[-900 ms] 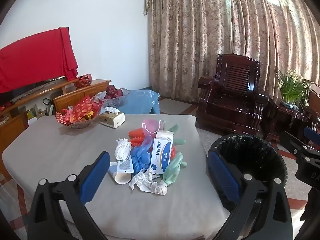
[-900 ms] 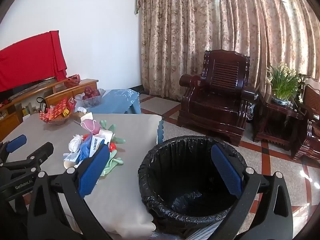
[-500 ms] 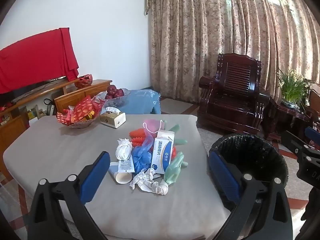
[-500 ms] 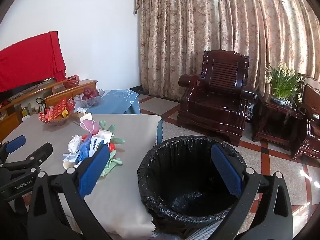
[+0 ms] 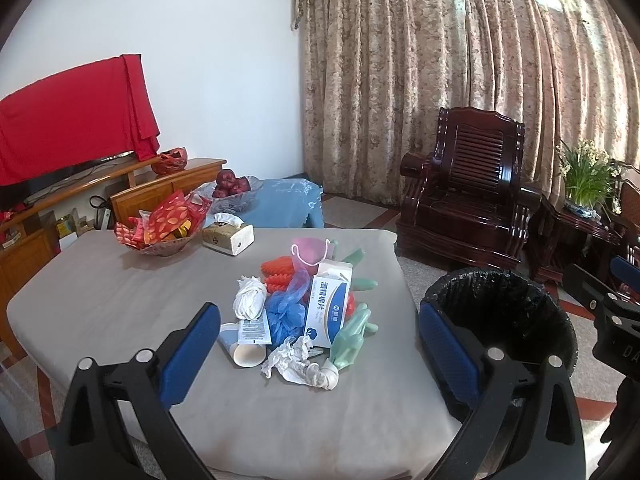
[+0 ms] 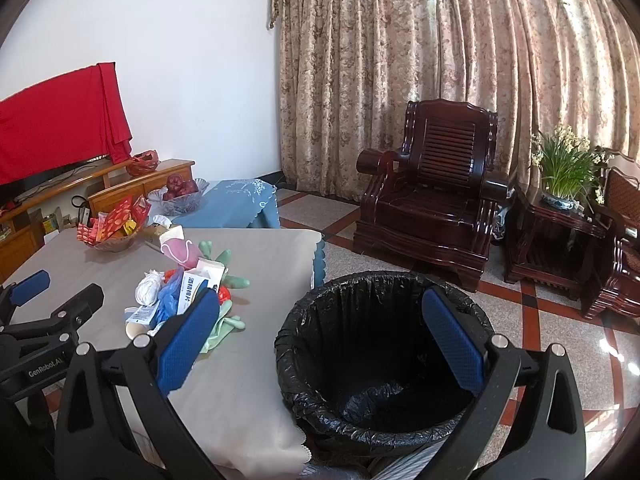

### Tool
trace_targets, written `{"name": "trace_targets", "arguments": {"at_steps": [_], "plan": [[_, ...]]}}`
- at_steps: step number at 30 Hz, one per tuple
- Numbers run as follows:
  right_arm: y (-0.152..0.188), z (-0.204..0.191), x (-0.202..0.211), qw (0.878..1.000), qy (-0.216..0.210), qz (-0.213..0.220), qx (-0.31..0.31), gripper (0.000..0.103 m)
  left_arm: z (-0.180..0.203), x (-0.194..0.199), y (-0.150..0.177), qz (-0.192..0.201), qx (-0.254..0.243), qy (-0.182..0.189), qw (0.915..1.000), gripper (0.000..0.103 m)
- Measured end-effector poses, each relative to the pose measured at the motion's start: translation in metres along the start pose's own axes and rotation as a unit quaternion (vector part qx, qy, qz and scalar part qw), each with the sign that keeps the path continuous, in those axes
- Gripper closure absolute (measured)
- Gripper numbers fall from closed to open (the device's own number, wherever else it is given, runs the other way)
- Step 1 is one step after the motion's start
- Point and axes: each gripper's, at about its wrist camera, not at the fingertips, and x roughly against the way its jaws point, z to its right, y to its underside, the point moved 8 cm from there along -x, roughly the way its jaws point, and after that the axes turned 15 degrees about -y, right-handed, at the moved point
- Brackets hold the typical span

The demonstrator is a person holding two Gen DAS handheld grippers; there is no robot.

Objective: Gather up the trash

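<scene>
- My left gripper (image 5: 320,350) hung above the near edge of the table (image 5: 100,292), its 2 blue-padded fingers (image 5: 188,354) spread wide and holding nothing.
- My right gripper (image 6: 320,342) was released too, fingers apart and bare, poised over the trash bin (image 6: 384,360), which stood on the floor just beside the table's right edge.
- The bin was lined with a black bag; I could make out only crumpled plastic at its bottom.
- The trash pile (image 5: 304,308) sat on the table's grey cloth, toward the bin side, well short of my left fingertips.
- In that pile, a white and blue box (image 5: 328,306) stood upright in the middle, with a crumpled blue bag (image 5: 286,312) touching its left side.
- A wad of white tissue (image 5: 250,298) lay left of the blue bag, and a paper cup (image 5: 244,350) lay tipped on its side nearest me.
- A crumpled white wrapper (image 5: 300,364) lay in front of the box, beside a pale green glove (image 5: 352,338).
- A pink mask (image 5: 310,252) and orange pieces (image 5: 278,272) lay behind the box.
- At the table's far-left part stood a snack bowl (image 5: 164,232) and, beside it, a tissue pack (image 5: 228,234).
</scene>
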Motion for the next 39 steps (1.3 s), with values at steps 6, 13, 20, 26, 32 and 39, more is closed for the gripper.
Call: {"name": "trace_targets", "arguments": {"at_steps": [6,13,20,26,32,39], "plan": [[0.0014,0.0004,-0.0005,1.0,0.0,0.0,0.0,0.005,-0.0018,-0.0018,0.0011,0.0,0.0,0.0,1.0,0.006],[0.0013,0.0012,-0.0007,1.0,0.0,-0.001,-0.001,0.005,-0.0009,-0.001,0.0007,0.0,0.0,0.0,1.0,0.006],[0.0032,-0.0019,-0.0003,1.0,0.0,-0.001,0.0,0.005,-0.0011,-0.0012,0.0009,0.0,0.0,0.0,1.0,0.006],[0.0028,-0.0022,-0.0007,1.0,0.001,-0.001,0.0,0.005,-0.0011,-0.0013,0.0009,0.0,0.0,0.0,1.0,0.006],[0.0043,-0.0024,-0.0019,1.0,0.0,-0.001,0.0,0.005,-0.0009,-0.0014,0.0008,0.0,-0.001,0.0,1.0,0.006],[0.0044,-0.0025,-0.002,1.0,0.0,-0.001,-0.001,0.005,-0.0012,-0.0017,0.0012,0.0,-0.001,0.0,1.0,0.006]]}}
